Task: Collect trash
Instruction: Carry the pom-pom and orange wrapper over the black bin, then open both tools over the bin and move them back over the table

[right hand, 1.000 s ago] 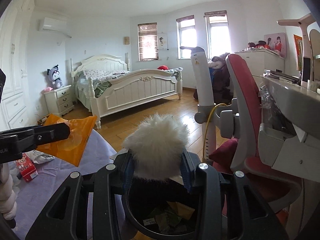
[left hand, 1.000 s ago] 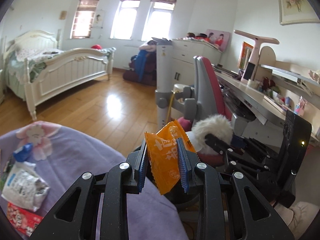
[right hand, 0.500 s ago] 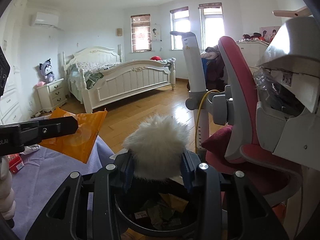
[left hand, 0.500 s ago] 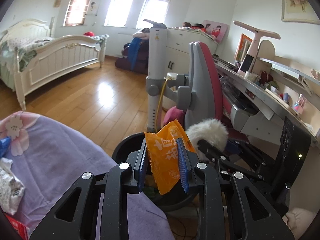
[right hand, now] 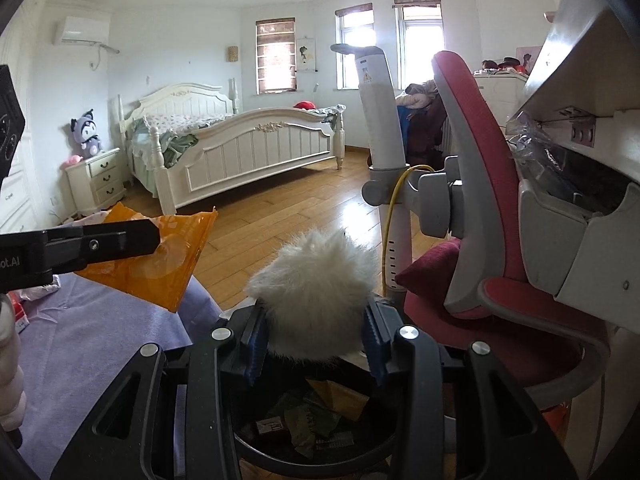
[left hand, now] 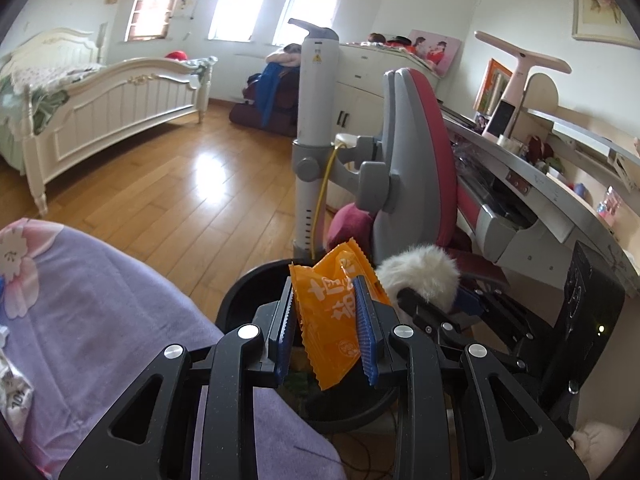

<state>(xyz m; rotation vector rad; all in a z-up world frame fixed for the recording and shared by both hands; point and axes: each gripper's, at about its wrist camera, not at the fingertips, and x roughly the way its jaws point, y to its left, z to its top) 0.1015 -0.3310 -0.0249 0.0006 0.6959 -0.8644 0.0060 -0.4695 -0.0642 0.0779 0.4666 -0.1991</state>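
Note:
My left gripper (left hand: pixel 326 328) is shut on an orange snack wrapper (left hand: pixel 332 316) and holds it above the near rim of a black round trash bin (left hand: pixel 244 296). From the right wrist view the wrapper (right hand: pixel 160 252) hangs left of the bin. My right gripper (right hand: pixel 314 344) is shut on a white fluffy ball (right hand: pixel 316 292) right above the bin (right hand: pixel 320 456), which holds several wrappers. The ball also shows in the left wrist view (left hand: pixel 420 276).
A purple blanket (left hand: pixel 100 320) lies left of the bin, with a white wrapper (left hand: pixel 12 392) at its far left edge. A pink-grey desk chair (left hand: pixel 416 160) and a desk (left hand: pixel 540 200) stand to the right. A white bed (left hand: pixel 100 96) stands across the wooden floor.
My left gripper has moved right and forward with the orange wrapper, from over the blanket to the bin's rim. My right gripper has lowered a little over the bin, still holding the ball.

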